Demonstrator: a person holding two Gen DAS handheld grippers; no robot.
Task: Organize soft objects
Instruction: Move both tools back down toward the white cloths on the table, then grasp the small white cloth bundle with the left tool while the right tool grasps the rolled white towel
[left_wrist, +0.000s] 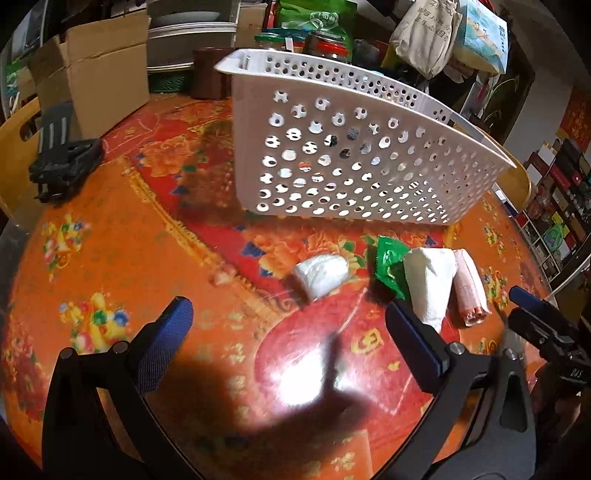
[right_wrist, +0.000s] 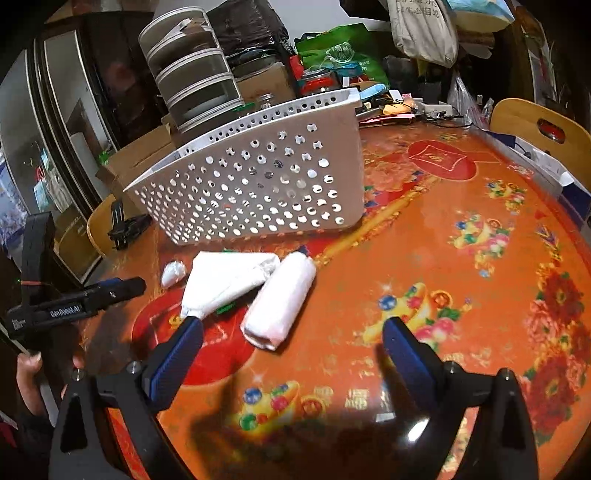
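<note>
Basket (left_wrist: 369, 110) (white, perforated) sits behind soft bundles (right_wrist: 280, 299); contents unclear.

Both wrist views low, facing basket (left_wrist: 354, 155)

Warm overhead light floods the glossy table (left_wrist: 155, 266), throwing a hard white glare patch just in front of the left gripper (left_wrist: 288, 328), crossed by its dark shadow. A smaller glint sits under the right gripper (right_wrist: 291, 332), beside the white basket (right_wrist: 258, 184). Both fisheye views bend sharply and darken to black at the corners; background clutter is soft and dim.
</note>
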